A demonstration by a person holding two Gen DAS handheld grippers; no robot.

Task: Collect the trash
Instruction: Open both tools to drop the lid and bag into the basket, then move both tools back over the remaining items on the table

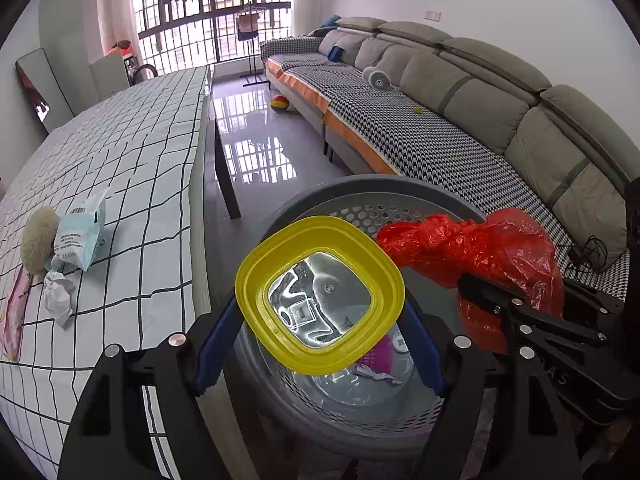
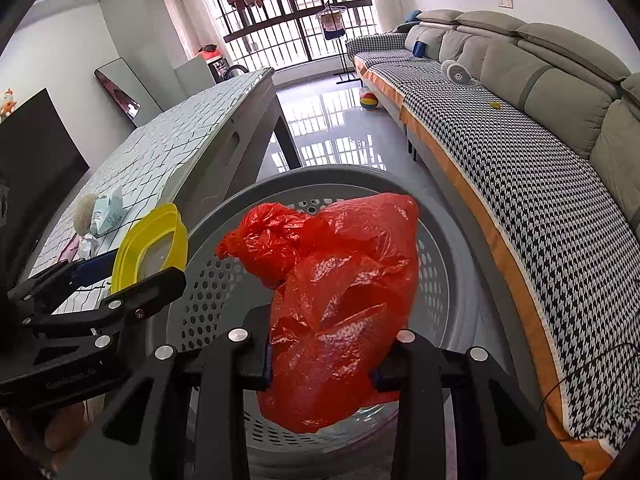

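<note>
My left gripper [image 1: 320, 344] is shut on a yellow plastic container [image 1: 320, 294] with a clear bottom and holds it over the grey perforated trash basket [image 1: 380, 196]. My right gripper [image 2: 324, 368] is shut on a crumpled red plastic bag [image 2: 340, 292] and holds it over the same basket [image 2: 452, 264]. The red bag [image 1: 480, 256] also shows at the right of the left wrist view, and the yellow container [image 2: 150, 248] at the left of the right wrist view. Some pink and clear trash [image 1: 380, 354] lies in the basket's bottom.
A table with a checked cloth [image 1: 132, 152] stands left of the basket. On it lie a light-blue packet [image 1: 80, 236], a crumpled white paper [image 1: 58, 296], a fluffy beige ball [image 1: 38, 240] and a pink wrapper [image 1: 14, 316]. A long grey sofa [image 1: 460, 128] runs along the right.
</note>
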